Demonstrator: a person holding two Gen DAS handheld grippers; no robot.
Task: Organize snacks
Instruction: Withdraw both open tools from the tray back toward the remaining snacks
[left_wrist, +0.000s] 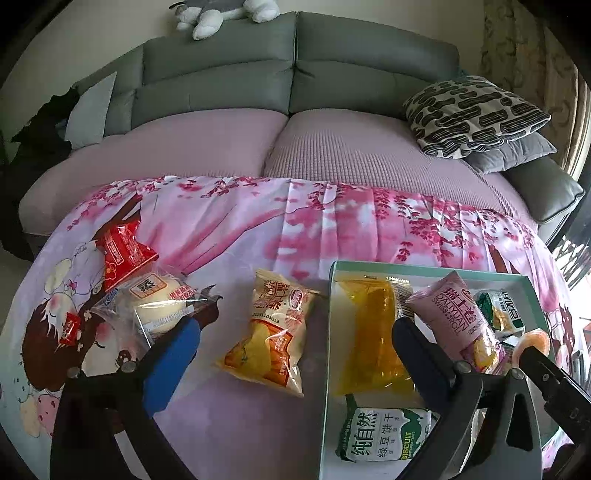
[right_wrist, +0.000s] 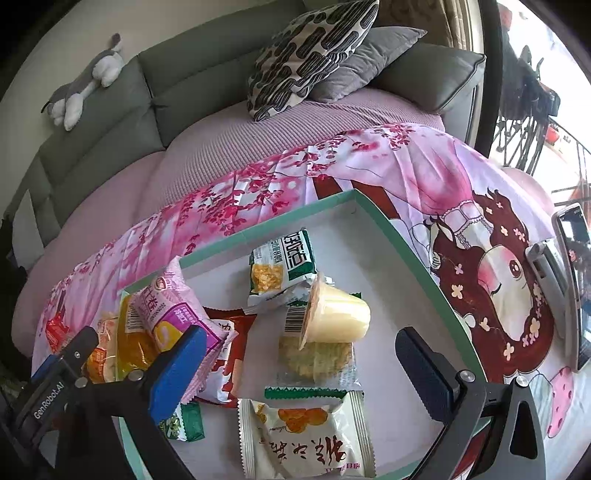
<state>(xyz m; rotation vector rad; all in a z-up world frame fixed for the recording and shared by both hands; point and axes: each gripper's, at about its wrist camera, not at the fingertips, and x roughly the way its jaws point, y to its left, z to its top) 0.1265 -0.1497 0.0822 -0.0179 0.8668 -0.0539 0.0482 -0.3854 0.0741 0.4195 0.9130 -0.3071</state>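
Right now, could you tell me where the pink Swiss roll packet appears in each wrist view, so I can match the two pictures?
Left wrist view: the pink Swiss roll packet lies right of centre, inside the tray, right of the yellow packet.
Right wrist view: it is left of centre, at the tray's left edge.
Shared landmark: the green-rimmed tray.

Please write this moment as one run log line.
left gripper: open, empty | right gripper: open, empty | green tray: holds snacks | orange packet, bun, red packet: outside tray
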